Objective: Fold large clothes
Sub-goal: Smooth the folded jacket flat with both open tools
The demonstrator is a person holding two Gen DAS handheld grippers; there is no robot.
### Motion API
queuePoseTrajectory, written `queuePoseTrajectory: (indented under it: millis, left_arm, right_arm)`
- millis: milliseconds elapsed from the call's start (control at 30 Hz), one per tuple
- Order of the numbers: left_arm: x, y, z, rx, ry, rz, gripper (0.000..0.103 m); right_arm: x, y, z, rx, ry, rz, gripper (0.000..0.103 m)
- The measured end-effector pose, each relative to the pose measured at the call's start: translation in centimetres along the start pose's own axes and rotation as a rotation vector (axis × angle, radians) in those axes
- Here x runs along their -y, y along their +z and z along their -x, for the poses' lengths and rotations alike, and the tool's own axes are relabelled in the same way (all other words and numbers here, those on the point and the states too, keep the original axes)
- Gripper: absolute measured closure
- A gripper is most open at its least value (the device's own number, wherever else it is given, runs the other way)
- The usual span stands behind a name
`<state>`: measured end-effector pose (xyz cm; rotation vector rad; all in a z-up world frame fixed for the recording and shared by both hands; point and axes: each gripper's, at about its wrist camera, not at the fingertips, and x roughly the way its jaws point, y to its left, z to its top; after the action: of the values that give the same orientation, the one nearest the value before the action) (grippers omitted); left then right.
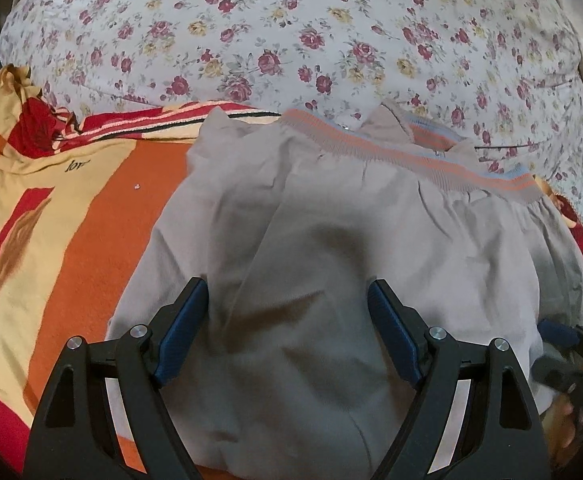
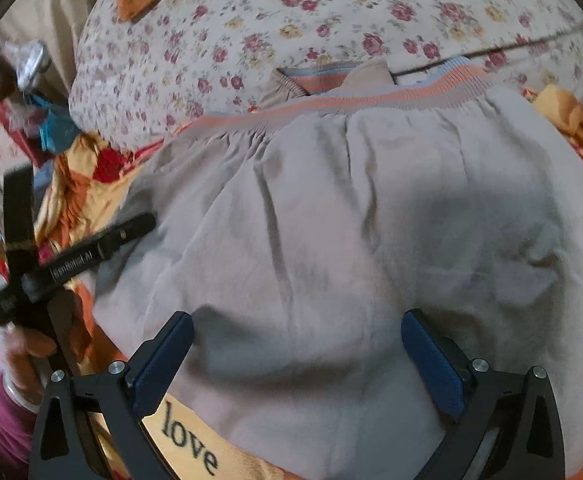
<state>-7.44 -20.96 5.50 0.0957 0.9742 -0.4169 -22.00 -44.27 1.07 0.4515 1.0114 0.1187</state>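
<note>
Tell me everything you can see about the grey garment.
The grey garment is soft, wrinkled cloth with a ribbed band striped orange and blue along its far edge. It lies spread on an orange, yellow and red blanket, its far edge against a floral quilt. Both grippers are open above it.

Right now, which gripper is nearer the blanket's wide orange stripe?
Left. The left gripper hovers over the grey fabric garment by the wide orange stripe; the right gripper is at the garment's opposite edge.
</note>
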Motion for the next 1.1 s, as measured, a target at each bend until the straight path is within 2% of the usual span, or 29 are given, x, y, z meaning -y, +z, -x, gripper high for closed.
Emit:
queuePoseTrajectory:
  millis: [167,533,633,700,767,833,967,1100]
  left_arm:
    - [0.0,0.0,0.1,-0.004,-0.006,0.003,0.021]
    - [0.0,0.0,0.3,-0.004,-0.005,0.008,0.021]
    - [-0.2,0.1,0.8,0.002,-0.007,0.017,0.021]
    - [-0.3,0.2,1.2,0.016,0.004,0.017,0.021]
    - [-0.3,0.4,1.2,0.017,0.018,0.006,0.021]
    - [-0.3,0.6,1.1,0.015,0.025,-0.001,0.021]
    - [-0.3,0.9,1.1,0.021,0.037,-0.011,0.021]
    - [-0.4,1.0,1.3,0.030,0.046,-0.028,0.021]
  right_arm:
    - [0.9,0.2,0.3,0.013,0.064,-0.067,0.000]
    - [-0.5,-0.4,0.3,0.027,-0.008,0.035,0.000]
    - [-0.7,-0.2,1.4,0.065,-0.019,0.023,0.007]
    - [-1.5,0.3,2.6,0.106,-0.032,0.057,0.016]
    - [-2.5,1.3,3.8,0.155,-0.055,0.089,0.017]
    - [-3.2,2.3,3.9,0.161,-0.084,0.113,0.021]
    - [-4.3,4.3,1.9,0.160,-0.149,0.152,0.022]
    - [-2.6,5.1,-3.7,0.040,-0.274,0.107,0.021]
